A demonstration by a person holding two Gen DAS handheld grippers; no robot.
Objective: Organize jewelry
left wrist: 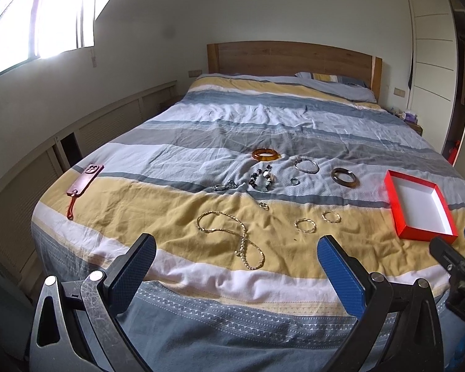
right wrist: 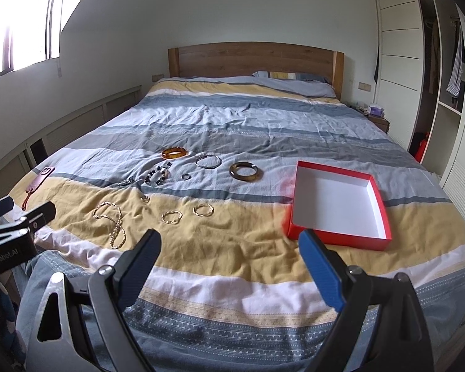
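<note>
Jewelry lies spread on the striped bedspread: a gold chain necklace point(left wrist: 232, 238) point(right wrist: 111, 221), two gold hoops point(left wrist: 305, 225) point(left wrist: 331, 216), an amber bangle point(left wrist: 266, 154) point(right wrist: 174, 152), a dark bangle point(left wrist: 344, 177) point(right wrist: 244, 171), a silver bangle point(left wrist: 307, 165) point(right wrist: 208, 161), a bead bracelet point(left wrist: 263, 179) and small rings. An empty red box point(left wrist: 418, 206) point(right wrist: 334, 204) with a white inside sits at the right. My left gripper point(left wrist: 237, 249) is open, above the bed's near edge, short of the necklace. My right gripper point(right wrist: 229, 245) is open and empty, just before the box's near left corner.
A pink phone case with a red strap point(left wrist: 83, 181) point(right wrist: 38, 183) lies at the bed's left edge. A wooden headboard point(left wrist: 291, 57) and pillow stand at the far end. A wardrobe point(right wrist: 418, 62) and a nightstand are at the right, a low wall unit at the left.
</note>
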